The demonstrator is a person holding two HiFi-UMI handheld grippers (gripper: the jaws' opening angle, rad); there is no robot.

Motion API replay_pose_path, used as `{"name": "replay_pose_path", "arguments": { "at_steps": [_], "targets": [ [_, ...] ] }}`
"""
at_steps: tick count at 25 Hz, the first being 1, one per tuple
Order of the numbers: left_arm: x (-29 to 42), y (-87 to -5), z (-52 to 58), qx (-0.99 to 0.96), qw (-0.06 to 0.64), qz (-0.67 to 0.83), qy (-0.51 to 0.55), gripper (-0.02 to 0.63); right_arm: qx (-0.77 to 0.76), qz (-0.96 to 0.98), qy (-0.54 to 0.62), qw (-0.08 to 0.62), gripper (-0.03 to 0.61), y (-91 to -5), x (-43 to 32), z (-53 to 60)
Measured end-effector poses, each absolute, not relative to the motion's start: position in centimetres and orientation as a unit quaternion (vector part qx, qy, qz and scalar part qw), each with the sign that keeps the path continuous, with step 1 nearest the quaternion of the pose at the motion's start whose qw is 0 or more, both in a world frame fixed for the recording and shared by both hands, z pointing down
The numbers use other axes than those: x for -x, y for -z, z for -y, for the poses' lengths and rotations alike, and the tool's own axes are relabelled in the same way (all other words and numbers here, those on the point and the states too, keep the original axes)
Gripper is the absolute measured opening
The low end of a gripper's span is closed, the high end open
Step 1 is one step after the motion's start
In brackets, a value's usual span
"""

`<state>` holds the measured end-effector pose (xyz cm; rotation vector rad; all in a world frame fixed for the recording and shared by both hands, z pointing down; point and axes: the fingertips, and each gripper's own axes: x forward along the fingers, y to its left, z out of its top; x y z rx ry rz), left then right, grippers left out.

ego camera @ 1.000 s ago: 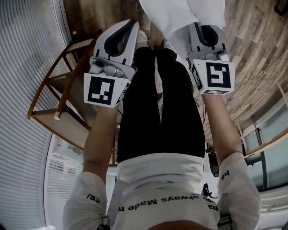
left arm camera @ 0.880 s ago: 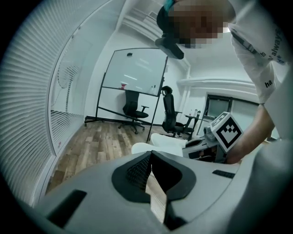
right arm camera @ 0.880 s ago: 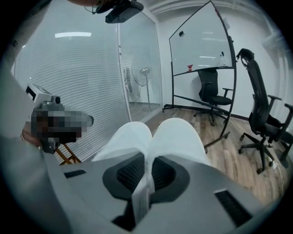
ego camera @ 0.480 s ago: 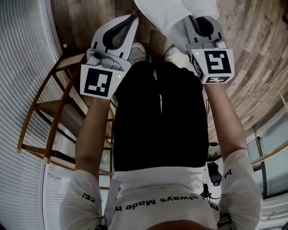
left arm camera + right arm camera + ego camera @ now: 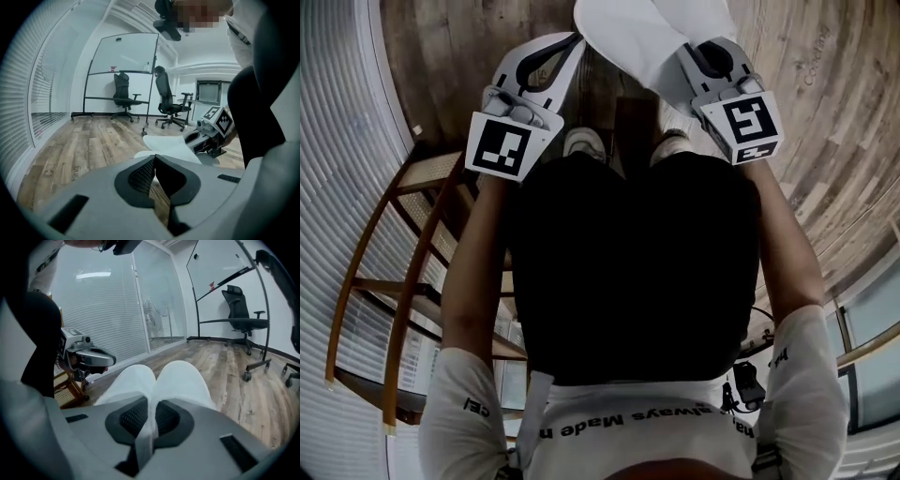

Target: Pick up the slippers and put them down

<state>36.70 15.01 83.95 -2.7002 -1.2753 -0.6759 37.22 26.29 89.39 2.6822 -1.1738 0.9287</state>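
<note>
A pair of white slippers (image 5: 633,42) hangs over the wooden floor in front of the person's legs. My right gripper (image 5: 682,58) is shut on their heel ends. In the right gripper view the two slippers (image 5: 161,378) lie side by side beyond the closed pads, with a white edge pinched between them. My left gripper (image 5: 574,42) is alongside on the left, shut and holding nothing; its pads (image 5: 143,176) meet at the tip. From the left gripper view, the slippers (image 5: 169,146) and the right gripper (image 5: 201,137) show to the right.
A wooden rack with cane shelves (image 5: 403,234) stands at the left by the slatted blinds (image 5: 333,187). The person's white shoes (image 5: 584,142) are on the plank floor (image 5: 450,56). A rolling whiteboard (image 5: 122,70) and office chairs (image 5: 169,101) stand farther off.
Both grippers have sunk toward the floor, the right one carrying the slippers. In the head view the rack has slid down and left as the person bends.
</note>
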Motion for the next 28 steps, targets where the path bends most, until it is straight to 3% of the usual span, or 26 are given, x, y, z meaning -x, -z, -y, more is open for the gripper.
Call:
{"name": "replay_pose_path", "arguments": {
  "at_steps": [7, 18, 19, 21, 28],
  "targets": [
    [-35.8, -97.7, -13.0, 0.872, 0.03, 0.398, 0.283, 0.012, -0.86, 0.383, -0.336, 0.015, 0.03, -104.2, -36.3, -25.7],
    [-34.9, -101.8, -13.5, 0.868, 0.025, 0.396, 0.3, 0.012, -0.85, 0.38, -0.364, 0.025, 0.032, -109.8, -35.9, -24.0],
    [-34.8, -101.9, -13.5, 0.868, 0.024, 0.395, 0.302, 0.012, -0.847, 0.381, -0.369, 0.024, 0.049, -110.0, -35.8, -23.9],
    [-34.7, -102.1, -13.5, 0.866, 0.024, 0.395, 0.306, 0.012, -0.842, 0.382, -0.38, 0.023, 0.146, -110.6, -35.6, -23.9],
    [-35.0, -101.9, -12.5, 0.866, 0.025, 0.382, 0.321, 0.012, -0.822, 0.388, -0.417, 0.017, 0.214, -111.5, -34.2, -25.0]
  ]
}}
